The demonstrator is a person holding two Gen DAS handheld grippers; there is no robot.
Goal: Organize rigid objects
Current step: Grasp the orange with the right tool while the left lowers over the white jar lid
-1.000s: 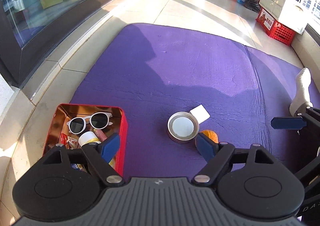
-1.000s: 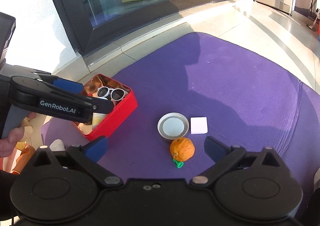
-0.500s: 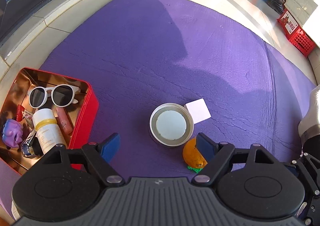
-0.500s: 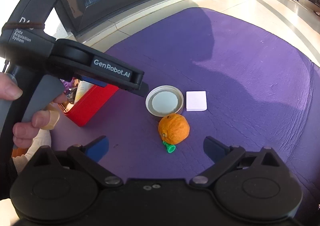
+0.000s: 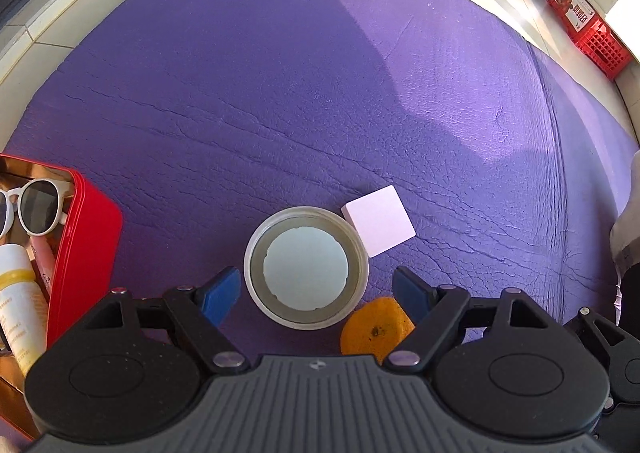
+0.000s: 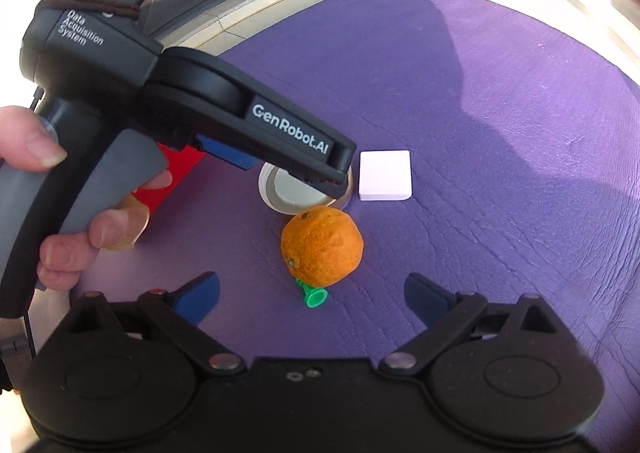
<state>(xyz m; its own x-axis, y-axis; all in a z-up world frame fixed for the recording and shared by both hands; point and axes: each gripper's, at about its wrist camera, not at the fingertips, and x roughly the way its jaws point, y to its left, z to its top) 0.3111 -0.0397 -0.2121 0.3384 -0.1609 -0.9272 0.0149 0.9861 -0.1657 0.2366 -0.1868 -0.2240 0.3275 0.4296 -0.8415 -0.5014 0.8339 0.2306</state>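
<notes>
While both tools sit low over the purple mat, nothing is held yet.

Left wrist view: left gripper has its blue pads wide apart and empty, with the round lid lying between and just ahead of them, rim up, shallow, smooth pale disc inside a grey ring. White square block is touching or nearly touching the lid's far right edge; flat, matte, rounded corners. Orange is tucked under the right pad. Red tin box sits off to the left, glossy, gold inside, holding white sunglasses and a yellow-banded bottle.

Right wrist view: right gripper is also spread and empty; the orange, dimpled and round, lies centred just ahead, a small green peg touching its near side.

Risks: the lid is wide and thin, so the pads may skid off the rim or nudge the block. The orange could roll on closing and kick the peg away. Both tools are crowded close, so collision is likely.
</notes>
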